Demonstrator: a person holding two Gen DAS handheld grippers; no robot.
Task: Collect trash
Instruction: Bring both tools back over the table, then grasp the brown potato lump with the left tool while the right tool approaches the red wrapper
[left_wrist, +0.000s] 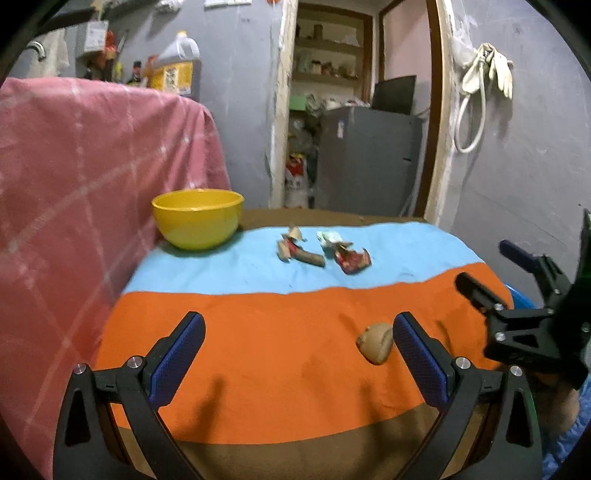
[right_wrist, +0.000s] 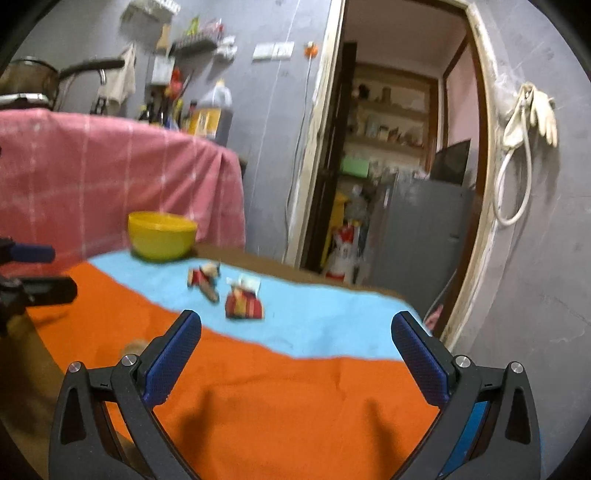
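Note:
A yellow bowl (left_wrist: 197, 218) (right_wrist: 161, 234) stands at the far left of a table covered with an orange and light-blue cloth (left_wrist: 258, 350). Two crumpled scraps lie on the blue band: a brown and red one (left_wrist: 297, 249) (right_wrist: 205, 278) and a red wrapper (left_wrist: 347, 253) (right_wrist: 243, 301). A tan crumpled lump (left_wrist: 375, 341) lies on the orange band, just left of my left gripper's right finger; it shows blurred in the right wrist view (right_wrist: 135, 347). My left gripper (left_wrist: 299, 350) is open and empty. My right gripper (right_wrist: 297, 350) (left_wrist: 491, 273) is open and empty above the cloth.
A pink checked cloth (left_wrist: 92, 166) covers something tall along the table's left side. Behind the table stand a grey wall, an open doorway with shelves and a grey fridge (left_wrist: 369, 155). Gloves and a hose (left_wrist: 487, 74) hang on the right wall.

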